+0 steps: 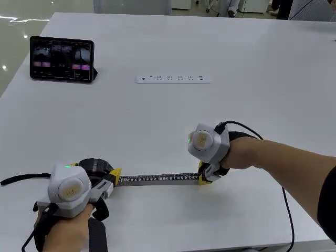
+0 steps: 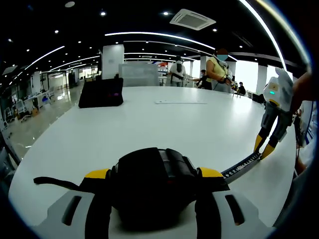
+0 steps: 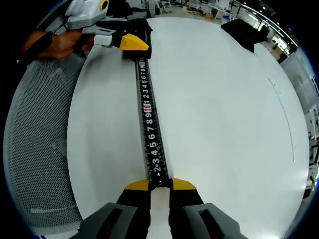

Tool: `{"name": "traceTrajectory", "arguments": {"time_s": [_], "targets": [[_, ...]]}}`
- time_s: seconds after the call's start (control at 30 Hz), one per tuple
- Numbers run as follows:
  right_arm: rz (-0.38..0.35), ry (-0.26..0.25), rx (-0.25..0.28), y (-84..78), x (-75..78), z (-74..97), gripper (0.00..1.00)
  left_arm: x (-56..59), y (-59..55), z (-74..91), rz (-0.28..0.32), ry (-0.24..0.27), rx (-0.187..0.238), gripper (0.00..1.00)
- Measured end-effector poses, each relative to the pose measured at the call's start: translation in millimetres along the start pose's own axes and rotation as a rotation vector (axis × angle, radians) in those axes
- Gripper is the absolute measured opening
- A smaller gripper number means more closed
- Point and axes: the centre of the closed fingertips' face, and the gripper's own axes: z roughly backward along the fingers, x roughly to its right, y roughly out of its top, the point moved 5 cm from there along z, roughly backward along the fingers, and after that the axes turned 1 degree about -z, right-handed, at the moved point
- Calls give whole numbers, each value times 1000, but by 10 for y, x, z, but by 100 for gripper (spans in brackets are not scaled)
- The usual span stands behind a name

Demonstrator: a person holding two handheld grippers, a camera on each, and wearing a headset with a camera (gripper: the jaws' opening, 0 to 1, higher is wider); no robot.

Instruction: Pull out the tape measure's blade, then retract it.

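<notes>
Surface: a white table (image 1: 157,121) in a large, brightly lit hall is seen
Case: the tape measure (image 1: 96,168) is set near the table's front left edge; its black body is clamped between the yellow-tipped jaws of the left gripper (image 2: 154,173)
Blade: the blade (image 3: 148,124) is laid flat along the table, drawn out to the right gripper (image 3: 160,185); its end is pinched between those closed jaws
Beyond: a tablet (image 1: 62,59) is propped far left; a power strip (image 1: 173,79) is laid mid-table

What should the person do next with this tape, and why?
Probably draw the right gripper a little farther from the case: its jaws pinch the tip of the blade, the left gripper clamps the case, and only a short stretch of blade is out.
</notes>
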Motion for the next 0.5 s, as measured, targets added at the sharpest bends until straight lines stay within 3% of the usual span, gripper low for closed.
{"name": "traceTrajectory", "arguments": {"time_s": [0.5], "targets": [[27,8,-21,85,-43,-19,9,-3,8,2,3,-3,-4,64]]}}
